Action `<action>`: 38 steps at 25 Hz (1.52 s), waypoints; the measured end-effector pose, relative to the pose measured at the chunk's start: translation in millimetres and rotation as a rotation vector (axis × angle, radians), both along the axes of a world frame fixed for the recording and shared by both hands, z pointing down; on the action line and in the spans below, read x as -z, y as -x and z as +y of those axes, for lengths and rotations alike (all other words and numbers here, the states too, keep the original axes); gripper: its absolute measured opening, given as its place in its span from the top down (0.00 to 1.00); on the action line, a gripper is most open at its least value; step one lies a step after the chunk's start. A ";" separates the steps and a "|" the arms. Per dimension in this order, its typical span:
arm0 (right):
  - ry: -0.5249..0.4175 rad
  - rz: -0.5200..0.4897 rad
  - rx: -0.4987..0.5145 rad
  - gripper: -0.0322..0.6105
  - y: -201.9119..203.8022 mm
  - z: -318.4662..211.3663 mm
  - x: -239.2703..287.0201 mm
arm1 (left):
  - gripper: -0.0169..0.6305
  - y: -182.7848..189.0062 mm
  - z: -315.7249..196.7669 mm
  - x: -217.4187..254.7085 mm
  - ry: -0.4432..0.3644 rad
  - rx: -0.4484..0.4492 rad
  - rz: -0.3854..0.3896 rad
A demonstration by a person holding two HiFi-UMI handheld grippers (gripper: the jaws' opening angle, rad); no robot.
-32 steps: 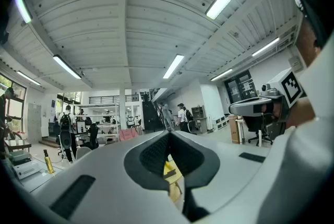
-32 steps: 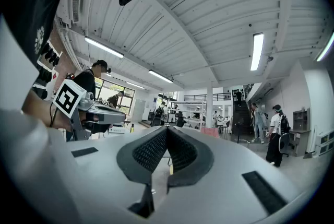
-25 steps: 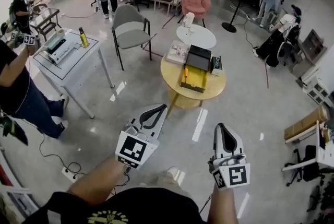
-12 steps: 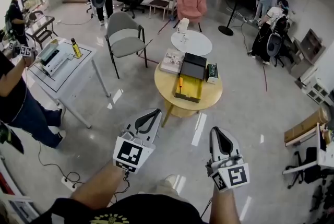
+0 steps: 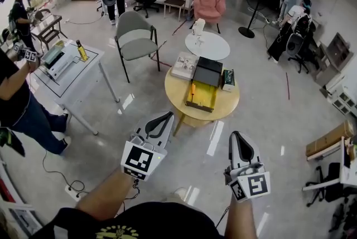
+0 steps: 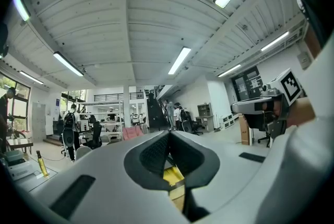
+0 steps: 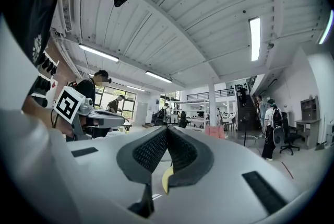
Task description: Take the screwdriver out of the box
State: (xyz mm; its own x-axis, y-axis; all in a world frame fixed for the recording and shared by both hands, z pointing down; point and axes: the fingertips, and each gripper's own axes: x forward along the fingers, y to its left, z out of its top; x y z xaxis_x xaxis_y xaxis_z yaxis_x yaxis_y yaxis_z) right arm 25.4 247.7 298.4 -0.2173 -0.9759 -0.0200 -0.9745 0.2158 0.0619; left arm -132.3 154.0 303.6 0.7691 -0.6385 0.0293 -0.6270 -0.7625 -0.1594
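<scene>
Short of the counter [image 5: 226,103], your left tongs [image 5: 167,116] and right tongs [image 5: 236,135] are closed, empty; its box [image 5: 205,96] holds the screwdriver [image 5: 193,89].

The box [image 5: 205,97] is yellow and lies open on the round surface [image 5: 226,105]. Its black lid [image 5: 208,72] is at the far end. The small screwdriver [image 5: 193,89] has an orange handle. It lies flat in the box, along the left side.
</scene>
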 end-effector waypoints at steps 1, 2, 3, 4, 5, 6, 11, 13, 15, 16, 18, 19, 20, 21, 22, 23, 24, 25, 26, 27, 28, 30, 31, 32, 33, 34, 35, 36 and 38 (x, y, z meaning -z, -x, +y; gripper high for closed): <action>-0.002 0.002 0.001 0.93 -4.8 -1.3 0.5 | 0.95 -4.7 -1.8 0.2 0.000 0.001 0.000; -0.004 0.003 0.003 0.93 -10.3 -2.9 0.9 | 0.95 -9.8 -3.8 -0.1 -0.001 0.002 0.000; -0.006 0.003 0.004 0.93 -16.4 -4.8 1.0 | 0.95 -15.2 -6.2 -0.6 -0.001 0.004 -0.002; -0.008 0.002 0.005 0.93 -22.8 -6.9 0.9 | 0.95 -20.9 -8.8 -1.3 -0.002 0.007 -0.005; -0.009 -0.002 0.006 0.93 -29.4 -9.1 0.4 | 0.95 -26.4 -11.5 -2.0 -0.002 0.010 -0.008; -0.008 -0.007 0.008 0.93 -36.0 -11.5 -0.4 | 0.95 -31.8 -14.2 -2.3 -0.001 0.014 -0.011; 0.003 -0.038 0.038 0.93 -65.5 -25.2 -6.8 | 0.95 -56.6 -25.3 -4.1 0.000 0.040 -0.029; 0.003 -0.046 0.049 0.93 -76.5 -31.0 -8.7 | 0.95 -65.0 -30.1 -5.8 0.002 0.053 -0.036; 0.006 -0.052 0.061 0.93 -86.1 -35.9 -10.2 | 0.95 -71.6 -34.4 -8.1 0.010 0.069 -0.045; 0.008 -0.055 0.066 0.93 -90.8 -37.9 -10.7 | 0.95 -74.5 -36.0 -8.9 0.014 0.076 -0.051; 0.009 -0.067 0.070 0.93 -99.7 -40.1 -10.8 | 0.95 -78.5 -37.6 -9.2 0.015 0.084 -0.064; 0.008 -0.074 0.071 0.93 -103.3 -40.3 -10.4 | 0.95 -79.4 -37.7 -8.9 0.013 0.087 -0.071; 0.006 -0.080 0.072 0.93 -106.2 -40.3 -9.8 | 0.95 -80.0 -37.8 -8.2 0.010 0.090 -0.075; 0.005 -0.084 0.073 0.93 -108.6 -40.2 -9.4 | 0.95 -80.7 -38.2 -7.0 0.009 0.093 -0.074; 0.004 -0.087 0.074 0.93 -110.7 -40.2 -9.6 | 0.95 -81.9 -38.5 -5.5 0.008 0.096 -0.067; 0.006 -0.089 0.075 0.93 -112.6 -40.1 -10.6 | 0.95 -83.6 -38.3 -4.3 0.009 0.098 -0.058; 0.008 -0.093 0.076 0.93 -114.2 -39.9 -12.2 | 0.95 -85.1 -37.3 -4.2 0.011 0.098 -0.051; 0.010 -0.096 0.077 0.93 -115.4 -39.7 -13.7 | 0.95 -86.2 -36.0 -5.6 0.013 0.097 -0.051; 0.011 -0.099 0.079 0.93 -116.1 -39.4 -14.7 | 0.95 -86.6 -34.8 -8.0 0.016 0.097 -0.055; 0.010 -0.101 0.082 0.93 -116.2 -39.0 -14.9 | 0.95 -86.9 -33.9 -9.9 0.019 0.096 -0.059; 0.009 -0.100 0.084 0.93 -115.9 -38.5 -14.3 | 0.95 -87.5 -33.4 -9.8 0.023 0.095 -0.058; 0.008 -0.093 0.088 0.93 -114.4 -36.3 -11.9 | 0.95 -89.2 -32.9 -7.4 0.024 0.091 -0.053; 0.008 -0.087 0.088 0.93 -113.5 -34.7 -10.7 | 0.95 -89.9 -32.7 -6.3 0.023 0.087 -0.051; 0.008 -0.081 0.086 0.93 -113.0 -33.1 -9.9 | 0.95 -90.7 -32.5 -5.1 0.022 0.083 -0.049; 0.008 -0.075 0.083 0.93 -113.2 -32.0 -9.3 | 0.95 -92.1 -32.4 -3.7 0.020 0.077 -0.046; 0.010 -0.072 0.078 0.93 -113.9 -31.3 -8.9 | 0.95 -94.1 -32.4 -2.0 0.017 0.070 -0.041; 0.011 -0.069 0.074 0.93 -114.6 -30.7 -8.7 | 0.95 -96.2 -32.3 -0.3 0.012 0.061 -0.035; 0.013 -0.066 0.070 0.93 -114.9 -30.2 -8.5 | 0.95 -97.7 -32.1 0.7 0.008 0.054 -0.029; 0.015 -0.054 0.064 0.93 -113.7 -30.3 -9.1 | 0.95 -97.9 -33.2 -0.9 0.008 0.047 -0.022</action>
State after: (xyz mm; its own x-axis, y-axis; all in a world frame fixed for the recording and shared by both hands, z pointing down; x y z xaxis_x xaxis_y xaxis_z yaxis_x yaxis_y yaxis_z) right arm 139.1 217.4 307.4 -0.2786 -0.9602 -0.0192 -0.9604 0.2785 0.0058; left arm -34.3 120.8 304.5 0.7370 -0.6739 0.0516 -0.6588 -0.7334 -0.1677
